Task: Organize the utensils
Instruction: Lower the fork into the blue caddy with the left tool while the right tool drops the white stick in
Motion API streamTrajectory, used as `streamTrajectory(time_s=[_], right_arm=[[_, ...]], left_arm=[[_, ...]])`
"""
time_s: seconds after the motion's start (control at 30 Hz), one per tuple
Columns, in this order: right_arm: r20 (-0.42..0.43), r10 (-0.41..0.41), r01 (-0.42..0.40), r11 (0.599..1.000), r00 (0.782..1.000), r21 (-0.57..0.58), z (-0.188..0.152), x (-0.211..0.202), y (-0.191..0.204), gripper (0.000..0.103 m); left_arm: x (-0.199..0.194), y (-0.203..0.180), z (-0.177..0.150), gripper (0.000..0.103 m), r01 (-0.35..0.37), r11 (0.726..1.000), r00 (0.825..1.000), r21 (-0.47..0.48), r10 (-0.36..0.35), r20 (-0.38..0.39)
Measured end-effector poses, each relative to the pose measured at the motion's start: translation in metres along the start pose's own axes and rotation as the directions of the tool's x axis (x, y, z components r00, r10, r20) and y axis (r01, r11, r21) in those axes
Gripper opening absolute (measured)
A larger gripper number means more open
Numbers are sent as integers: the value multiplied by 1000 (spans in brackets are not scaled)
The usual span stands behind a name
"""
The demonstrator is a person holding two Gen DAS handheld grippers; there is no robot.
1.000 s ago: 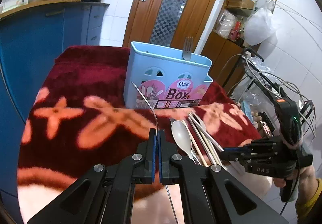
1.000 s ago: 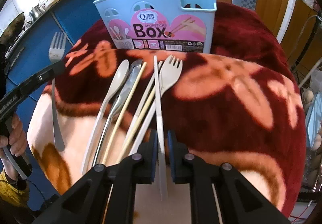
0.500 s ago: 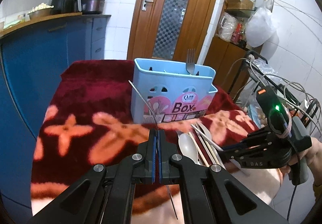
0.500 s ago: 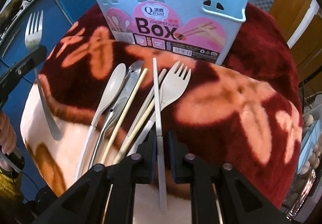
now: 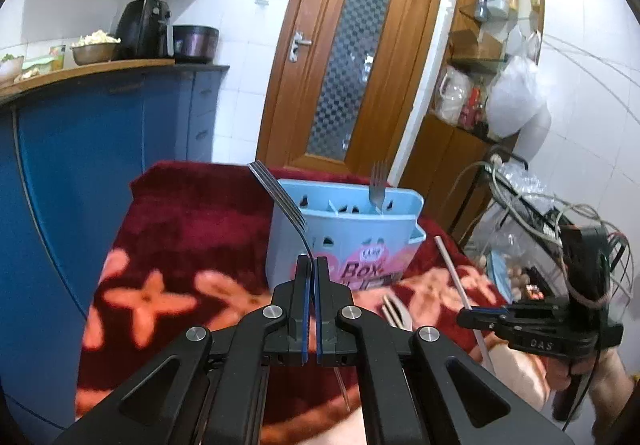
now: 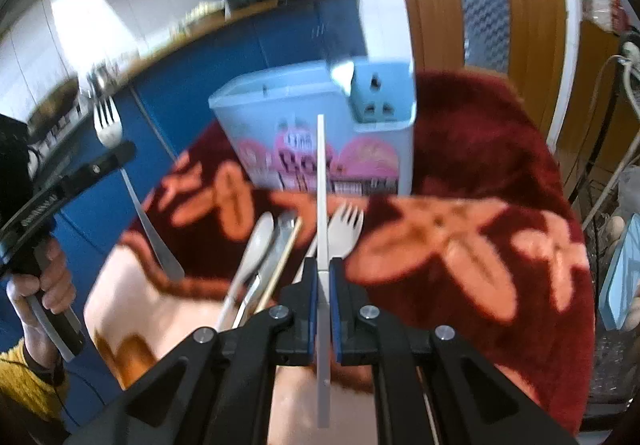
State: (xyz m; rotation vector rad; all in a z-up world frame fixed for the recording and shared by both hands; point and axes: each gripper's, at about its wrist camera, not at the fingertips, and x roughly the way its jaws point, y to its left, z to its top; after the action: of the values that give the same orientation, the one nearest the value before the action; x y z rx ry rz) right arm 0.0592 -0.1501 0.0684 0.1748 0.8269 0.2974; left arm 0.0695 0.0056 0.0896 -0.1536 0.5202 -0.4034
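My left gripper [image 5: 311,263] is shut on a metal fork [image 5: 280,201] whose tines rise in front of the light blue utensil box [image 5: 344,237]. From the right wrist view, that fork [image 6: 106,121] hangs in the left gripper [image 6: 124,151], left of the box [image 6: 280,101]. My right gripper [image 6: 323,267] has its jaws closing tight on a white chopstick [image 6: 321,165], held off the cloth and pointing at the box. Another fork [image 5: 378,181] stands inside the box. A pale spoon [image 6: 256,241], a pale fork [image 6: 346,225] and a wooden chopstick [image 6: 284,257] lie on the cloth.
The box stands on a dark red blanket with orange flowers [image 5: 192,229] that covers the table. Blue cabinets [image 5: 100,125] run along the left, a wooden door [image 5: 352,65] is behind. A wire rack with eggs [image 5: 520,273] stands close on the right.
Both grippers have risen. The white chopstick came up off the cloth in the right gripper. The left gripper lifted the fork higher and tipped it toward the box.
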Motion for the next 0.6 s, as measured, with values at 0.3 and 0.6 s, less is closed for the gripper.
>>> streamTrajectory(time_s=[0.3,0.6], right_arm=[[192,1,-14,998,981,66,3,-18,-9,7],[262,5,-24,997,965,69,9,-24,-12,7]], left_arm=[[-7,-4,37,1,-23,1000,997,16,21,79],[-7,-9,84,1,-79,996,985,51,70,159]])
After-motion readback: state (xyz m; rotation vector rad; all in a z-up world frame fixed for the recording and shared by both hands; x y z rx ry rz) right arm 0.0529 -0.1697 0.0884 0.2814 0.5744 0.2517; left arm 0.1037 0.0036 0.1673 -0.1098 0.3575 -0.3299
